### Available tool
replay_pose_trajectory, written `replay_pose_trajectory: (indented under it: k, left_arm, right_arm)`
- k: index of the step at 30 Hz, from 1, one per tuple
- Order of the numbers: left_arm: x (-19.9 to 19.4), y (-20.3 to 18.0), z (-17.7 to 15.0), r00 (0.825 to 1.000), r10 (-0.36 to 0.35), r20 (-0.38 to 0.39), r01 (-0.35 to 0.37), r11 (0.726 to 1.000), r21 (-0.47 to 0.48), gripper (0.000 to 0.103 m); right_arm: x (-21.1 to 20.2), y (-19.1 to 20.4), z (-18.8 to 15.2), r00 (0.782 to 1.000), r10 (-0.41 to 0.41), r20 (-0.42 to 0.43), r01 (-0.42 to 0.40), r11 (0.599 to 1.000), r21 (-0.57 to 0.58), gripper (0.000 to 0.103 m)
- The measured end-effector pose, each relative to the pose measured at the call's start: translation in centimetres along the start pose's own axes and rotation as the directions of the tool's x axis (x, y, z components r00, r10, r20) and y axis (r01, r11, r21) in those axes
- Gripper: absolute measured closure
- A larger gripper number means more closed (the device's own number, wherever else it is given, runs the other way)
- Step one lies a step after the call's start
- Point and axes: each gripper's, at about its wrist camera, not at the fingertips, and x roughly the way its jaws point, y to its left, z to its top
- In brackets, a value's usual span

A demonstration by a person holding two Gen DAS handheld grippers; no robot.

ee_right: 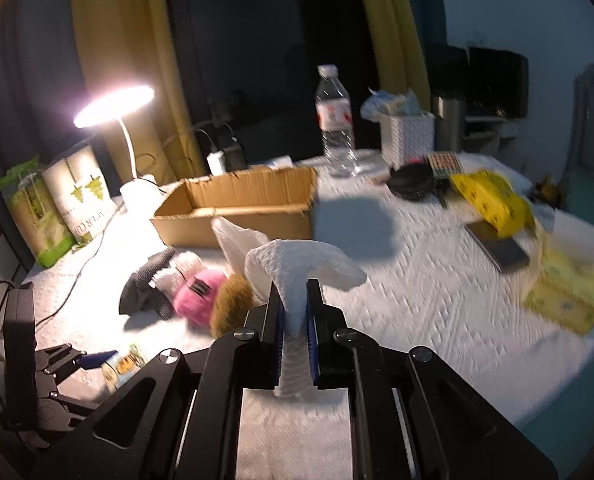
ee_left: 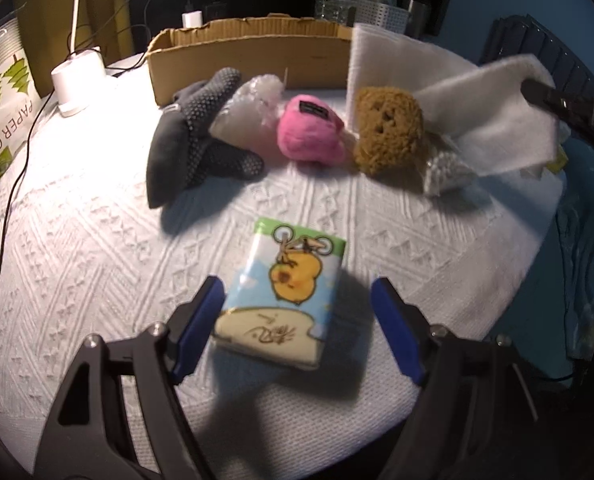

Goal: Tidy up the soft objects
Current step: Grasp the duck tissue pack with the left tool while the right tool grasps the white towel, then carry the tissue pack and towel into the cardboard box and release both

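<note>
A lit desk lamp (ee_right: 115,106) is the one strong light; its round head glares white and blows out the tablecloth (ee_left: 77,240) near its base. Away from the lamp the room falls dim and bluish. Objects throw hard shadows away from the lamp, the box (ee_right: 241,204) a dark patch on its far side. Both views bend at the rims, with black corners. Motion blur smears the right wrist view's far side from the lamp.
</note>
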Motion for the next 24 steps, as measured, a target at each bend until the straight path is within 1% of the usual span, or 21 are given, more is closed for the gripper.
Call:
replay_pose_trajectory:
  k: [1,2,3,4,5,7,8,11,16,24]
  left_arm:
    - [0.1,0.1,0.0,1.0,0.003,0.007,-0.003,1.0,-0.002,0.027]
    - [0.1,0.2,0.1,1.0,0.004,0.013,-0.004,1.0,-0.002,0.031]
    - [0.1,0.2,0.1,1.0,0.009,0.021,-0.009,1.0,0.001,0.039]
    - [0.1,0.2,0.0,0.999,0.024,0.028,-0.024,1.0,0.007,0.053]
    - [0.1,0.3,0.1,0.999,0.032,0.032,-0.033,0.999,0.008,0.055]
    - [0.1,0.8,0.4,0.999,0.002,0.036,-0.001,1.0,-0.008,0.055]
    - [0.0,1.0,0.5,0.999,-0.008,0.038,0.008,1.0,-0.017,0.055]
    - [-0.5,1.2,0.8,0.998,-0.026,0.051,0.028,0.999,-0.033,0.056]
    - [-2.6,0.8,2.3,0.993,-0.046,0.106,0.05,0.998,-0.032,0.056]
    - [-6.0,0.2,5.6,0.975,-0.062,0.214,0.065,0.998,-0.009,0.056]
  right_arm:
    - [0.0,-0.2,-0.4,1.0,-0.012,-0.006,0.012,1.0,0.003,0.081]
    - [0.1,-0.4,-0.7,1.0,-0.023,-0.012,0.023,1.0,0.006,0.07]
    - [0.1,-0.6,-1.0,0.999,-0.029,-0.02,0.029,1.0,0.009,0.069]
    - [0.1,-0.8,-1.3,0.999,-0.027,-0.021,0.027,1.0,0.012,0.069]
    - [0.0,-1.0,-1.7,0.999,-0.027,-0.023,0.027,1.0,0.013,0.069]
    - [-0.2,-1.0,-2.1,0.999,-0.033,-0.023,0.033,0.999,0.0,0.082]
    - [-0.3,-1.0,-2.2,0.999,-0.031,-0.026,0.031,0.999,-0.006,0.092]
    - [-1.0,-1.1,-1.8,1.0,-0.021,-0.001,0.021,1.0,-0.003,0.093]
    - [-3.1,-1.4,0.1,0.998,-0.006,0.066,0.007,1.0,-0.009,0.093]
    - [-5.4,-1.0,3.5,0.988,0.01,0.155,-0.005,0.999,-0.033,0.093]
